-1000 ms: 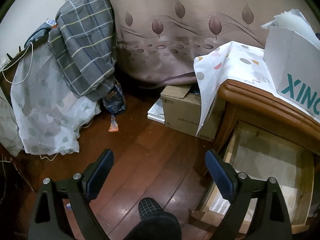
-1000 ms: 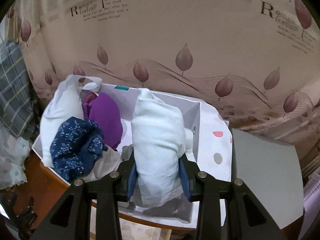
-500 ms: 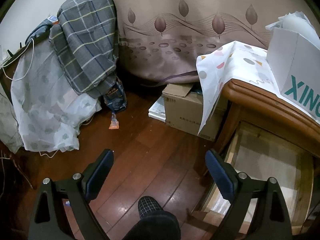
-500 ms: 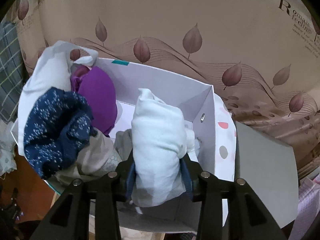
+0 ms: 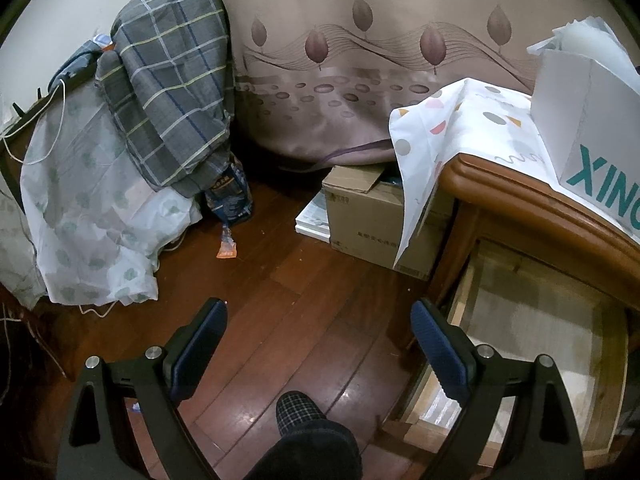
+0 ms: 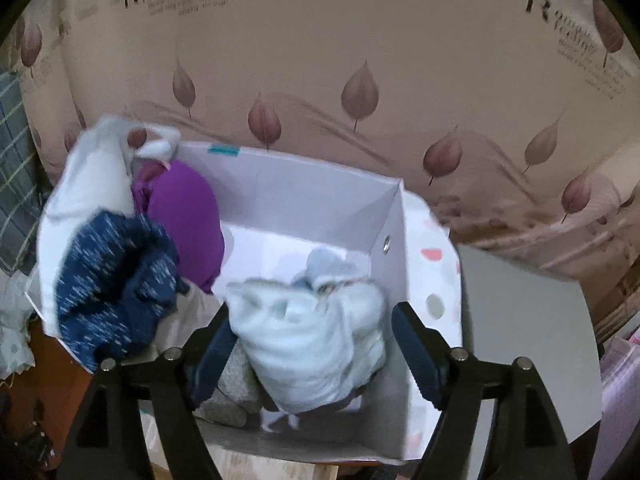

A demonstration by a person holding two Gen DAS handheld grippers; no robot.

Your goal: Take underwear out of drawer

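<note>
The left gripper (image 5: 318, 344) hangs spread wide over the dark wooden floor (image 5: 304, 304), the pulled-out wooden drawer (image 5: 532, 340) to its right. The right gripper (image 6: 312, 344) stands parted around the crumpled pale-blue underwear (image 6: 316, 344) lying inside the white cardboard box (image 6: 304, 204); contact unclear.

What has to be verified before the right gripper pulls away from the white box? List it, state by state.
1. Right gripper open: ok, both fingers stand apart from the pale bundle.
2. Pale bundle inside the white box: ok, it lies in the near right corner.
3. Bundle free of the fingers: cannot tell, the frame is blurred and its left edge is close to the left finger.
4. Navy garment and purple garment stay in the box: ok, at the left end.
5. Left gripper empty: ok, open above the wooden floor.
6. Drawer open: ok; no clothing visible in it.
</note>
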